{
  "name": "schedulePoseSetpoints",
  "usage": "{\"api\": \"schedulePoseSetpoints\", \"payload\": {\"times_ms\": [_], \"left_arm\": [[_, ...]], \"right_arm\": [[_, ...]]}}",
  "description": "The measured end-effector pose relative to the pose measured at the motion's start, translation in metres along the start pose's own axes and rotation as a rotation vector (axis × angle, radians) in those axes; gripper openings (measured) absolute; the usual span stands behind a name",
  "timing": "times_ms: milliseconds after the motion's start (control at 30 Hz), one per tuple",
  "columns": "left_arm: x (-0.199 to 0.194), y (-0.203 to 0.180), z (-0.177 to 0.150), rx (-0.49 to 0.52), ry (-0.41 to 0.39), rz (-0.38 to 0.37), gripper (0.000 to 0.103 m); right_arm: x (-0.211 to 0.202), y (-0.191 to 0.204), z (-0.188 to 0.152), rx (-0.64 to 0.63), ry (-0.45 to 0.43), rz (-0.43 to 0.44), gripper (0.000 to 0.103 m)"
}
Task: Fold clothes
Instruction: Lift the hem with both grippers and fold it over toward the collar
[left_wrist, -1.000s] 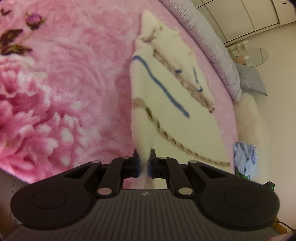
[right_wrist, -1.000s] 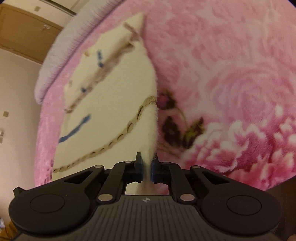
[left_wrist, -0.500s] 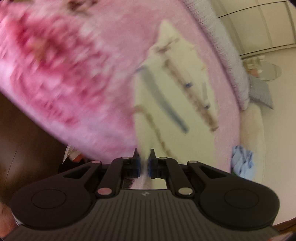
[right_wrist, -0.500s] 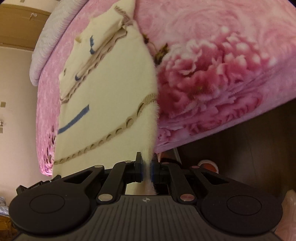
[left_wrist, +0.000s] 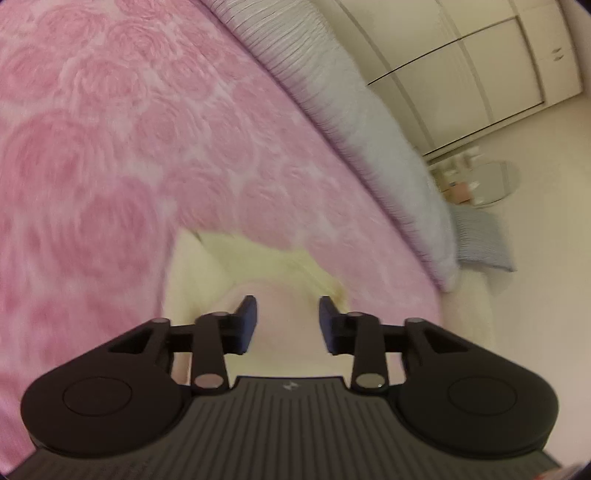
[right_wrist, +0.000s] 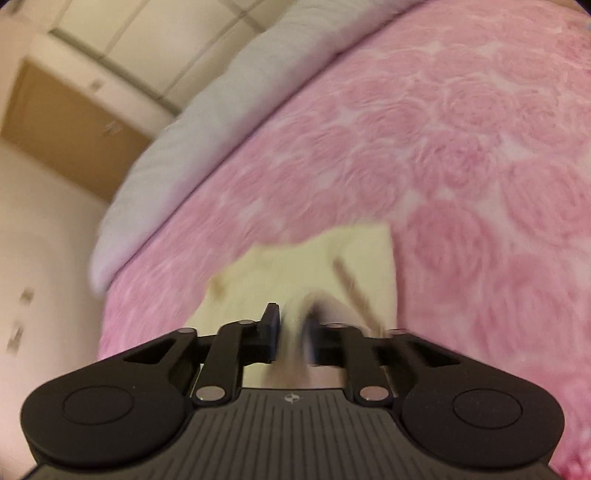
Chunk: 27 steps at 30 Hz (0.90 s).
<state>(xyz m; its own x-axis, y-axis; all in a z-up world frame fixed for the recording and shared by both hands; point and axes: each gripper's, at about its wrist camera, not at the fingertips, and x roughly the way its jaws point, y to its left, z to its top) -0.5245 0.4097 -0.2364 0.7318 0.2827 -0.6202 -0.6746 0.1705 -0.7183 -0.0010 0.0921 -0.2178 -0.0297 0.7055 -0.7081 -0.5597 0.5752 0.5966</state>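
The cream garment (left_wrist: 207, 280) lies on the pink rose-patterned blanket (left_wrist: 110, 147), which serves as the landmark here. In the left wrist view, the left gripper (left_wrist: 288, 319) hangs just above the garment with its jaws spread wide apart and nothing between them; pale cloth shows in the gap below. The garment sits bunched on the blanket directly ahead of the fingers. Beyond the blanket's far edge runs a long grey ribbed pillow (left_wrist: 351, 122), with a smaller grey cushion (left_wrist: 480, 240) past its end and white cupboard doors (left_wrist: 480, 66) behind.

In the right wrist view the garment (right_wrist: 303, 266) lies on the blanket (right_wrist: 461, 147) just ahead of the right gripper (right_wrist: 291, 332), a tan trim strip (right_wrist: 354, 291) running across it. The jaws stand only a little apart with blurred cream cloth between them; whether they are pinching it cannot be told. The grey pillow (right_wrist: 221, 110) borders the blanket's far side, and a brown cupboard door (right_wrist: 62, 125) stands beyond.
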Motion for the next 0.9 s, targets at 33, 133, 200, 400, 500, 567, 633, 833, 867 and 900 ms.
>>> {"api": "schedulePoseSetpoints", "payload": {"times_ms": [33, 133, 200, 400, 500, 567, 633, 833, 867, 900], "left_arm": [[0.009, 0.004, 0.008, 0.015, 0.017, 0.021, 0.033], [0.032, 0.014, 0.014, 0.088, 0.103, 0.087, 0.035], [0.044, 0.018, 0.011, 0.112, 0.153, 0.104, 0.038], [0.080, 0.018, 0.007, 0.154, 0.211, 0.160, 0.044], [0.097, 0.012, 0.005, 0.210, 0.234, 0.200, 0.044], [0.104, 0.006, 0.002, 0.246, 0.240, 0.208, 0.041], [0.109, -0.001, -0.002, 0.289, 0.244, 0.210, 0.037], [0.092, -0.007, 0.002, 0.329, 0.171, 0.206, 0.007], [0.084, -0.006, 0.006, 0.310, 0.140, 0.192, 0.007], [0.076, -0.005, 0.010, 0.292, 0.110, 0.178, 0.007]], "right_arm": [[0.013, 0.002, 0.010, 0.021, -0.016, -0.033, 0.044], [0.032, -0.006, 0.015, 0.040, -0.019, -0.083, 0.049], [0.043, -0.012, 0.012, 0.042, 0.011, -0.128, 0.049], [0.074, -0.023, 0.008, -0.021, 0.138, -0.186, 0.049], [0.090, -0.024, 0.014, -0.076, 0.180, -0.200, 0.049], [0.100, -0.023, 0.017, -0.113, 0.205, -0.207, 0.049], [0.111, -0.022, 0.019, -0.163, 0.233, -0.211, 0.049], [0.117, 0.015, 0.006, -0.498, 0.277, -0.239, 0.011], [0.109, 0.024, 0.006, -0.544, 0.254, -0.245, 0.009], [0.101, 0.031, 0.008, -0.574, 0.227, -0.246, 0.009]]}}
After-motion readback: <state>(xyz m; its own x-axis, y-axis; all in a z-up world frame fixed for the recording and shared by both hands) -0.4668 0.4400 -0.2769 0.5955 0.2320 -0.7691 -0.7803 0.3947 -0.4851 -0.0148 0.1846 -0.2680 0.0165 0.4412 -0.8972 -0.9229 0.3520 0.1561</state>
